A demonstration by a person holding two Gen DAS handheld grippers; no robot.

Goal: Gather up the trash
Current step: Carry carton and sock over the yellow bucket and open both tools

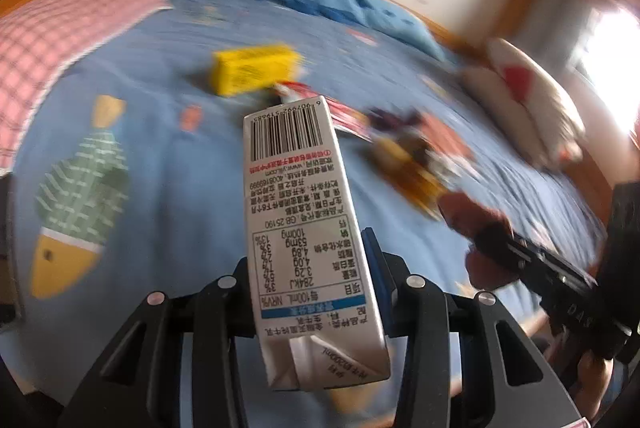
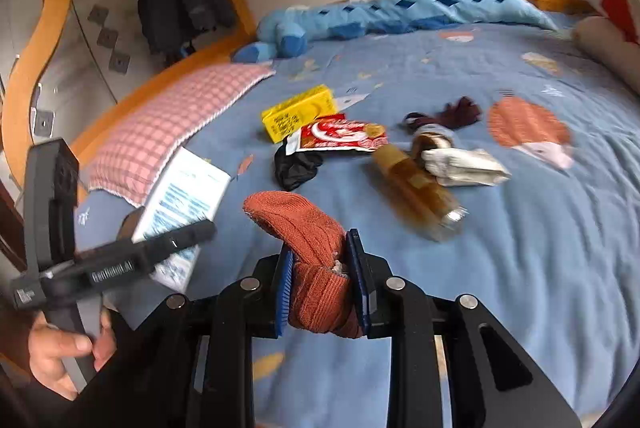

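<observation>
My left gripper (image 1: 308,260) is shut on a white milk carton (image 1: 292,155), held above the blue bedspread (image 1: 168,163) with its barcode end pointing away. In the right wrist view the same carton (image 2: 188,187) shows at the left, in the left gripper (image 2: 176,240). My right gripper (image 2: 320,276) is shut on a rust-orange knitted sock (image 2: 296,220). On the bed lie a yellow box (image 2: 298,111), a red wrapper (image 2: 340,135), an amber bottle (image 2: 416,187), a black crumpled item (image 2: 296,165) and a crumpled white paper (image 2: 464,163).
A pink checked pillow (image 2: 172,123) lies at the left. A long blue plush toy (image 2: 380,11) stretches along the far edge, and a white-and-red cushion (image 2: 608,23) sits at the right. An orange wooden bed frame (image 2: 36,39) rims the bed. A dark maroon sock (image 2: 448,115) lies near the bottle.
</observation>
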